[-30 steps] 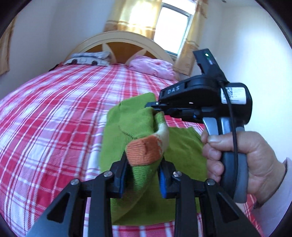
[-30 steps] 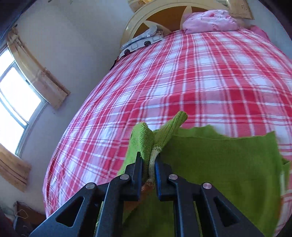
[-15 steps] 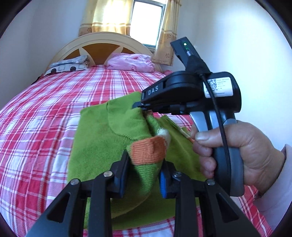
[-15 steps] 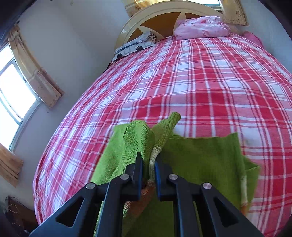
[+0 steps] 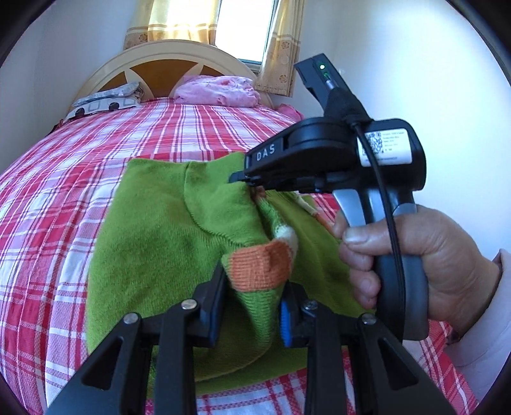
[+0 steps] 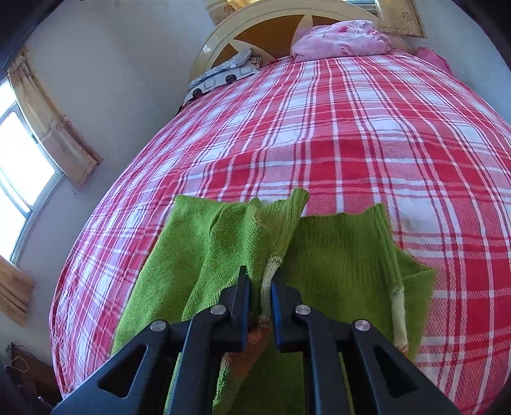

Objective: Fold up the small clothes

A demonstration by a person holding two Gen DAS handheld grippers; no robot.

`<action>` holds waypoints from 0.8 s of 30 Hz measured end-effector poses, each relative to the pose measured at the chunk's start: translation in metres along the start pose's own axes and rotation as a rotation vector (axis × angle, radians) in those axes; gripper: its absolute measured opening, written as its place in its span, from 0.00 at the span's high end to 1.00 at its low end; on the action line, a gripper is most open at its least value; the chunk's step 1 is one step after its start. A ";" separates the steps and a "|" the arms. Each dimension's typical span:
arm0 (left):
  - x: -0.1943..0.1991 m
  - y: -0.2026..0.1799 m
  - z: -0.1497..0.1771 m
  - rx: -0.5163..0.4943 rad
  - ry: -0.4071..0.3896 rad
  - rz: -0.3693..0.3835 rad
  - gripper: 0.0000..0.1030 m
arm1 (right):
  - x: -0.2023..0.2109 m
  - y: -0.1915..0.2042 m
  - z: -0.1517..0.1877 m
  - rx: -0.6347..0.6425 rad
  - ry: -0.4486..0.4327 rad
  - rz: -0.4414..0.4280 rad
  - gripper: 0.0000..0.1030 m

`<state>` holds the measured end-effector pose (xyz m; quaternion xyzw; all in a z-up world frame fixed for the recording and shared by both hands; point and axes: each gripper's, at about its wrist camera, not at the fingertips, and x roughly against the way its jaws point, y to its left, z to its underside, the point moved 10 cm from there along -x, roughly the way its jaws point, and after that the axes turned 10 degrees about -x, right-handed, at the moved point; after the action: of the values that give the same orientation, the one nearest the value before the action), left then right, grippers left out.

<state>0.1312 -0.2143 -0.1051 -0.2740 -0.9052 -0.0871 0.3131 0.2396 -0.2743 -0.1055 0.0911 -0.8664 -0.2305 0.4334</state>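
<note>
Fold is mid-way, judging by the layout: the green knit garment (image 5: 153,230) lies partly flat on the plaid bed (image 5: 64,178), with one section doubled over the main panel and lifted off it. Final lay-down and smoothing are left; no finished stack of folded clothes shows.

Left hand-held gripper (image 5: 252,306): jaws part-way apart, clamped on a thick bunch of the knit at the orange-and-white trimmed edge (image 5: 258,265). The fabric bulges up just ahead of its fingertips. The flat green panel spreads ahead and to the left of it.

Right hand-held gripper (image 6: 260,303): jaws nearly together, pinching a thin ribbed green-and-pale edge. An orange bit of the same trim shows just under the tips. In the left wrist view it sits ahead and to the right of the left hand-held gripper, held by a person's hand (image 5: 415,255), its tips on the same raised fold.

So both grip the same lifted layer, close together, above the panel resting on the bed. A second pale-trimmed edge (image 6: 399,306) lies to the right of the right hand-held gripper, flat on the bed. Pink bedding (image 6: 338,38) sits far ahead at the headboard (image 6: 255,28), well apart from the work.
</note>
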 end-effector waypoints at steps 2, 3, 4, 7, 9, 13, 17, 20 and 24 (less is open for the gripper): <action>-0.001 -0.003 0.000 -0.003 0.001 0.004 0.71 | 0.001 -0.004 0.000 -0.003 -0.001 0.002 0.89; -0.002 -0.005 0.000 -0.002 0.002 0.008 0.71 | 0.002 -0.006 0.001 -0.006 -0.001 0.004 0.89; -0.002 -0.006 0.000 0.000 0.004 0.011 0.71 | 0.002 -0.008 0.000 -0.009 -0.004 0.005 0.89; -0.002 -0.011 -0.001 0.002 0.006 0.023 0.71 | 0.006 -0.013 0.000 -0.012 -0.013 0.010 0.89; -0.003 -0.015 -0.002 -0.001 0.004 0.032 0.71 | 0.010 -0.018 0.000 -0.016 -0.015 0.014 0.89; -0.003 -0.023 -0.006 -0.006 -0.003 0.039 0.71 | 0.015 -0.025 -0.001 -0.017 -0.022 0.024 0.89; -0.006 -0.026 -0.011 -0.010 -0.004 0.043 0.71 | 0.019 -0.030 -0.004 -0.025 -0.030 0.028 0.89; -0.009 -0.029 -0.011 -0.014 0.007 0.035 0.71 | 0.017 -0.033 -0.002 -0.013 -0.024 0.048 0.89; -0.009 -0.031 -0.012 -0.019 0.012 0.030 0.71 | 0.020 -0.035 -0.002 -0.016 -0.033 0.039 0.89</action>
<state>0.1258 -0.2484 -0.1005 -0.2899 -0.8982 -0.0928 0.3171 0.2276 -0.3125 -0.1066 0.0667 -0.8731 -0.2303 0.4245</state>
